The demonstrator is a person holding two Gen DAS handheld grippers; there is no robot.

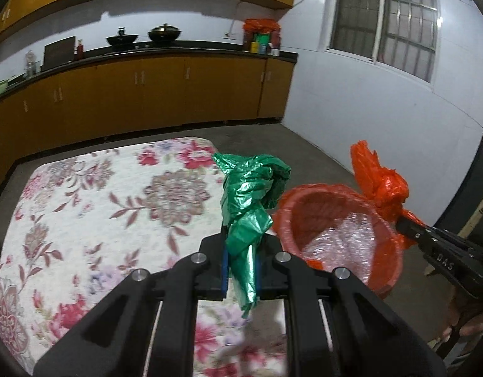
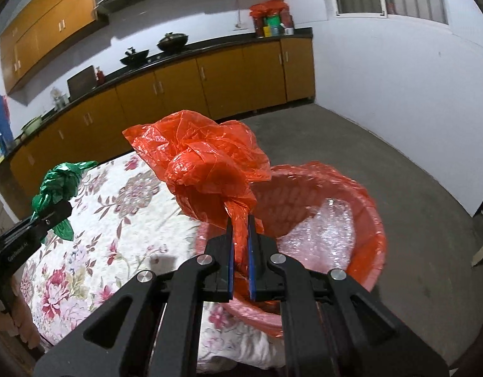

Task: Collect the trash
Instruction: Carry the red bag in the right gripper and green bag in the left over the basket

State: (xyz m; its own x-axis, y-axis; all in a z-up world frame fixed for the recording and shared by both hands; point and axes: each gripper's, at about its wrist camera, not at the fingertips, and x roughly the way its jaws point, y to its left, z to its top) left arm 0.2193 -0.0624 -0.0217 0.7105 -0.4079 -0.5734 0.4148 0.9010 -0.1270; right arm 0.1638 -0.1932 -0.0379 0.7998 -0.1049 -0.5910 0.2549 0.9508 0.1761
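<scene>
Crumpled green bag (image 1: 251, 194) and knotted red bag (image 2: 207, 172), both aloft beside red-lined bin (image 2: 370, 220)

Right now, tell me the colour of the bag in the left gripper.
Green bag, clearest in the left wrist view.

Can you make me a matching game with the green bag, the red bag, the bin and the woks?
Things:
1. green bag
2. red bag
3. bin
4. woks

Places:
A. on the counter
B. lined with red plastic, beside the flowered cloth
C. pinched in the left gripper
D. pinched in the right gripper

Pairs: 1-C, 2-D, 3-B, 4-A
</scene>
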